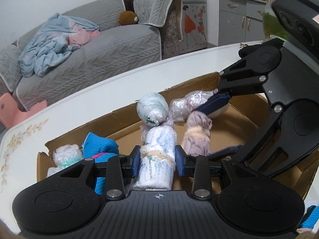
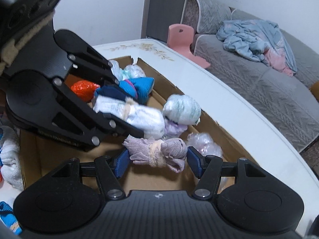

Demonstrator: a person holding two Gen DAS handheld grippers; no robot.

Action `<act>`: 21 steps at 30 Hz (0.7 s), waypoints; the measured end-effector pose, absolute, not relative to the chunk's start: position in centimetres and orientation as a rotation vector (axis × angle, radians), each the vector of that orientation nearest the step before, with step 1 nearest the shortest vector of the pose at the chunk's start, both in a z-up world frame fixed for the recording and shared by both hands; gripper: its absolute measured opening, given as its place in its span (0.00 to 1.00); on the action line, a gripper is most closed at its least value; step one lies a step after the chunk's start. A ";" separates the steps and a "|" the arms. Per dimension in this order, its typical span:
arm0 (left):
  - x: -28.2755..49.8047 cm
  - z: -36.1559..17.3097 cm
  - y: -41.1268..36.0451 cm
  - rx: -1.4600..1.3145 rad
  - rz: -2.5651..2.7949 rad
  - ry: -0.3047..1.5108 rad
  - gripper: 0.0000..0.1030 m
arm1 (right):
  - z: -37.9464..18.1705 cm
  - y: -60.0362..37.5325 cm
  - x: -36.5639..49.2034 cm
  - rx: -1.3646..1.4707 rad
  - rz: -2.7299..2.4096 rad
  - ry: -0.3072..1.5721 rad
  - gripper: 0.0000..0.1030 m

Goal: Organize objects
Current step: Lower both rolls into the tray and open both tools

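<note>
A cardboard box (image 1: 123, 119) lies on the white table and holds several rolled cloth bundles. My left gripper (image 1: 158, 158) is shut on a white patterned roll (image 1: 159, 147) tied with a beige band, inside the box; it also shows in the right wrist view (image 2: 143, 117). My right gripper (image 2: 157, 162) is open, its pads on either side of a lilac roll (image 2: 159, 153) that lies on the box floor; the lilac roll also shows in the left wrist view (image 1: 196, 133). A pale green wrapped roll (image 1: 152, 107) lies beyond.
A blue cloth (image 1: 101, 145), a plastic-wrapped bundle (image 1: 66, 157) and an orange bundle (image 2: 83, 88) sit in the box's far end. The box wall (image 2: 175, 87) runs along the table edge (image 2: 229, 91). More cloths (image 2: 10, 157) lie outside the box. A grey sofa (image 1: 89, 55) stands behind.
</note>
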State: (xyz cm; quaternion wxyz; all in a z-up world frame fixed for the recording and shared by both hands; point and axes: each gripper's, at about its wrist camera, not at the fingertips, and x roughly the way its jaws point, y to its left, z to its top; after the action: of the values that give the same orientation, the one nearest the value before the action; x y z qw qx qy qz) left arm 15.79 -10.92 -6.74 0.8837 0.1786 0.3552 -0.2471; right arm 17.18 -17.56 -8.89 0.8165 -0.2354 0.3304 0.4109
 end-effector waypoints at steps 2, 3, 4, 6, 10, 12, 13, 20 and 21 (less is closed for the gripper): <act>15.8 -6.9 -11.0 0.375 -0.508 0.745 0.40 | -9.1 -17.3 17.4 -0.522 0.885 0.727 0.57; 15.9 -6.9 -11.0 0.372 -0.506 0.746 0.40 | -9.1 -17.2 17.4 -0.532 0.885 0.730 0.57; 16.0 -6.9 -11.0 0.369 -0.506 0.749 0.40 | -9.1 -17.1 17.5 -0.538 0.884 0.741 0.57; 16.1 -6.8 -11.0 0.368 -0.499 0.755 0.41 | -9.3 -16.9 17.7 -0.542 0.883 0.757 0.57; 16.3 -6.9 -11.1 0.362 -0.493 0.764 0.41 | -9.4 -16.7 18.1 -0.558 0.877 0.774 0.58; 16.4 -7.0 -11.0 0.349 -0.489 0.770 0.42 | -9.4 -16.5 18.3 -0.558 0.871 0.782 0.58; 16.5 -7.0 -11.0 0.344 -0.489 0.778 0.43 | -9.4 -16.4 18.3 -0.562 0.869 0.783 0.58; 16.7 -7.1 -11.0 0.325 -0.440 0.832 0.59 | -9.3 -16.1 18.6 -0.579 0.827 0.816 0.64; 16.7 -7.0 -10.9 0.319 -0.435 0.837 0.62 | -9.3 -16.2 18.6 -0.574 0.819 0.827 0.64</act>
State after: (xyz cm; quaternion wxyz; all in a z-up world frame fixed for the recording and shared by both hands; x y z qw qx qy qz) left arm 16.66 -10.95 -7.03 0.8785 0.1529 0.4016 -0.2088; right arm 18.58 -16.21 -9.28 0.7968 -0.2671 0.3852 0.3814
